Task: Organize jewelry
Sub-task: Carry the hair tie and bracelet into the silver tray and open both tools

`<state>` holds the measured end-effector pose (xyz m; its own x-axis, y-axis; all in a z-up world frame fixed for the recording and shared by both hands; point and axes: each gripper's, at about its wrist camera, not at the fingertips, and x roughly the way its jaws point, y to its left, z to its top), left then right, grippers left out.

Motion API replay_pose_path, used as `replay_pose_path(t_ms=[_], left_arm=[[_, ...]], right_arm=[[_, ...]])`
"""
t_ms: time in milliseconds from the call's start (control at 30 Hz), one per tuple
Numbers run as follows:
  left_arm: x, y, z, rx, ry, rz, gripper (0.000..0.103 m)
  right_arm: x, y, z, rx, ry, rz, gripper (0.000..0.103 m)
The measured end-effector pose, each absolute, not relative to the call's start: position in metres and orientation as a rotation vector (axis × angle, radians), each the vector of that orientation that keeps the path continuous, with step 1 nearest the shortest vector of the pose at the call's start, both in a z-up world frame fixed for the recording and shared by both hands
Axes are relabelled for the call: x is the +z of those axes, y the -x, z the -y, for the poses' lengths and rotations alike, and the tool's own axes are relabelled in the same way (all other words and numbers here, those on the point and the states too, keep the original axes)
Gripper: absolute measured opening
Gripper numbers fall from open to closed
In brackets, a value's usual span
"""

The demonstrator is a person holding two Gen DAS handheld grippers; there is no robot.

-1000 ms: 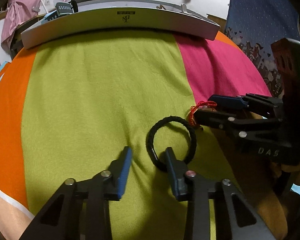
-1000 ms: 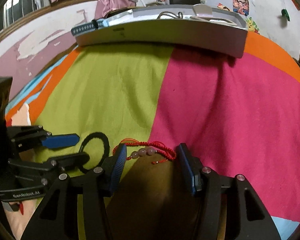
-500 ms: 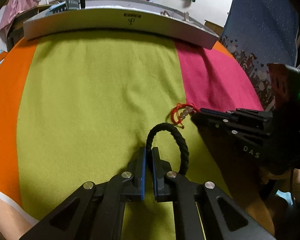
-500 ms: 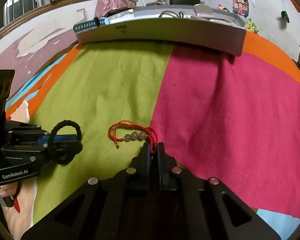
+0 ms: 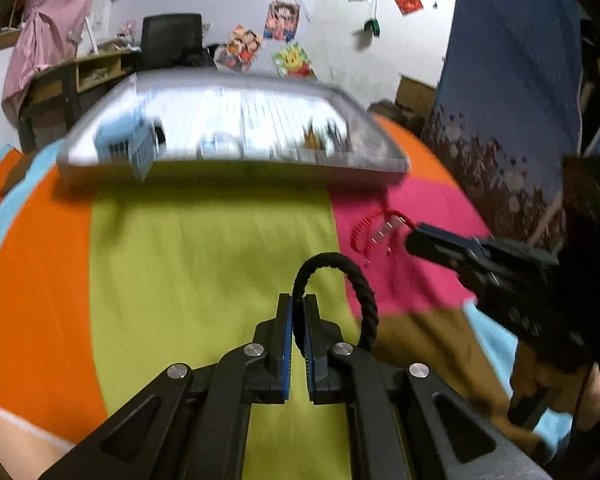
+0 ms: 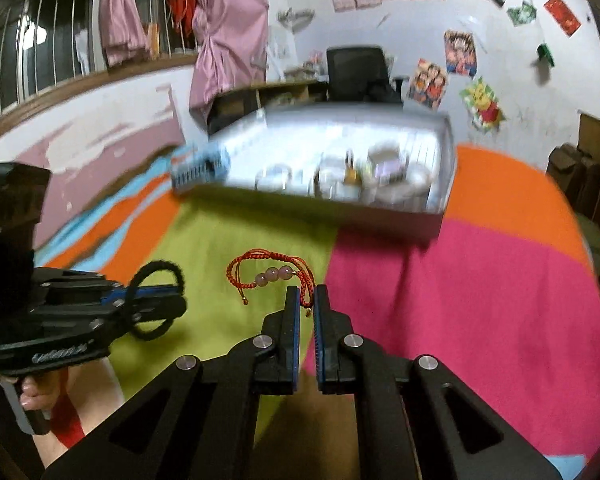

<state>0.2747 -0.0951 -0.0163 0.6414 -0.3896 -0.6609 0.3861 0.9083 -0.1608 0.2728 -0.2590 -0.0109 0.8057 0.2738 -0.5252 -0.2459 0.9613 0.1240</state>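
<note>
The grey tray [image 5: 236,162] at the far edge of the striped cloth [image 5: 204,240] is smeared by motion blur in both views. Its contents show only as pale blobs and small dark shapes, and none can be told apart. A blue ridged item [image 6: 198,170] hangs over the tray's left rim, too blurred to identify. In the left wrist view the red bracelet [image 5: 374,232] is also streaked, its beads barely readable. A hand [image 6: 36,394] grips the left tool's handle at the lower left of the right wrist view, partly cut off by the frame edge.

The left hand-held gripper [image 5: 298,308] is clamped on the black cord ring [image 5: 360,280]. The cord passes between the two blue pads, and the loop arches up and to the right of the fingertips, raised above the green stripe.

The right hand-held gripper [image 6: 306,300] is clamped on the red bracelet [image 6: 272,274]. The red cord is pinched at the fingertips, and the loop with three pale pink beads spreads up and to the left of them, over the green stripe beside the pink one.

Both pieces are held in the air, near each other, well short of the tray.
</note>
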Motion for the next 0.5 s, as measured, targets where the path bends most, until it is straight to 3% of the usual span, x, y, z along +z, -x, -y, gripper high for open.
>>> replay_pose_path(t_ms=[267, 500], left_arm=[[0.041, -0.365, 0.104, -0.345, 0.028, -0.700, 0.005], [0.026, -0.439, 0.116, -0.289, -0.003, -0.820, 0.006]], right_arm=[[0.044, -0.344, 0.273, 0.195, -0.068, -0.521, 0.006], [0.046, -0.413, 0.289, 0.104, -0.099, -0.608, 0.006]])
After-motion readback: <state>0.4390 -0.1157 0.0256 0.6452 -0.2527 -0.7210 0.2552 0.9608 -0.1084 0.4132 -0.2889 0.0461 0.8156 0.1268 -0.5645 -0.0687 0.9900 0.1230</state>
